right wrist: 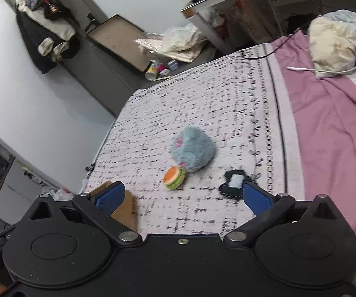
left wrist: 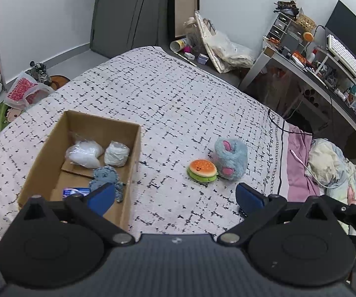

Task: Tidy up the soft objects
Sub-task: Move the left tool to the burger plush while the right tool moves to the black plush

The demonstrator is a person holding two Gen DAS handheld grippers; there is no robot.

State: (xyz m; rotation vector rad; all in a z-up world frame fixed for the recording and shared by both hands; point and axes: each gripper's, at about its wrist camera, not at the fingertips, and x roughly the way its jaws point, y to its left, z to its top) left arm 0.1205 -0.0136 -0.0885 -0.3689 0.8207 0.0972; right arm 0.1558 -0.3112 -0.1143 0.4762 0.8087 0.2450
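Both grippers, left gripper (left wrist: 175,198) and right gripper (right wrist: 181,196), gape empty over bed (left wrist: 178,99); burger plush (left wrist: 202,170) likely goes next into box (left wrist: 134,148).

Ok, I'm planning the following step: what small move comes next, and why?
Probably lower the open right gripper onto the burger plush. It and the blue fuzzy plush lie on the blanket, outside the cardboard box holding other soft items.
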